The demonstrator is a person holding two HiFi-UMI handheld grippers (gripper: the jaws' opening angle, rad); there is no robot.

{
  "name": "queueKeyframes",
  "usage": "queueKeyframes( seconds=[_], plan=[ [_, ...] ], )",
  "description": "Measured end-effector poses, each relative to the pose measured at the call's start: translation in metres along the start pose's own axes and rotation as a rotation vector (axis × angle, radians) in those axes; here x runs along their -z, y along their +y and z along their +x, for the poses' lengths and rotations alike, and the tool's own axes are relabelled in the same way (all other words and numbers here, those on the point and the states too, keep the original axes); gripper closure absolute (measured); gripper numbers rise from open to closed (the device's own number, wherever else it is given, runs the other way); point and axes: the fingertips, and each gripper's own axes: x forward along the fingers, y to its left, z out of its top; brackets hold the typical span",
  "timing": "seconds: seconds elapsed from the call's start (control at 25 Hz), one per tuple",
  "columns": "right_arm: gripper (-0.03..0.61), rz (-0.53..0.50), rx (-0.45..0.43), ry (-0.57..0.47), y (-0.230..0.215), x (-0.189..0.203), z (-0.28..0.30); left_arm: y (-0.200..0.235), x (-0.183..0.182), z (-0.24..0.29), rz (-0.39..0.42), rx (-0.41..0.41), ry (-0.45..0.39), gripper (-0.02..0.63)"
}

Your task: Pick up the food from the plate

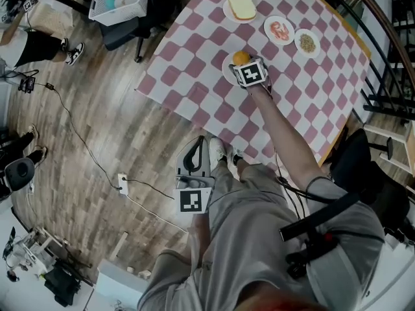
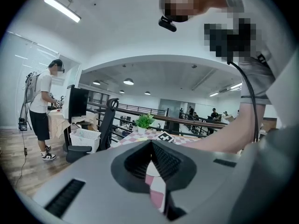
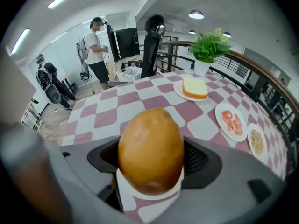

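— On the plate (image 3: 126, 187), mid-bench (image 3: 154, 101): right gripper (image 3: 150, 162) clamping the round food (image 3: 149, 143), jaws pressing both sides. Left gripper (image 2: 154, 169) dangling, jaws pinched together, empty.
— Risking a squirt-out when lifting: glossy, rounded sides.

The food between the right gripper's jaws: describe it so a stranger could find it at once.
Start at the table with the pink-and-white checked cloth and four white plates. On the plate nearest the person, between the right gripper's jaws, sits a round orange-brown food item. It is the only smooth, ball-like food; the others hold a sandwich, red pieces and a grainy heap.
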Motion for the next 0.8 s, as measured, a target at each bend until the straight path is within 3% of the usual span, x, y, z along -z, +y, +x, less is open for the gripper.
queueKeyframes(
  seconds=[0.36, 0.8],
  plan=[
    [0.224, 0.0, 0.003, -0.176, -0.006, -0.055, -0.097, -0.012, -0.052, 0.014, 0.091, 0.064, -0.095, 0.606],
    [0.223, 0.023, 0.054, -0.42, -0.027, -0.109, -0.243, -0.066, -0.112, 0.02, 0.218, 0.197, -0.209, 0.607]
  ],
)
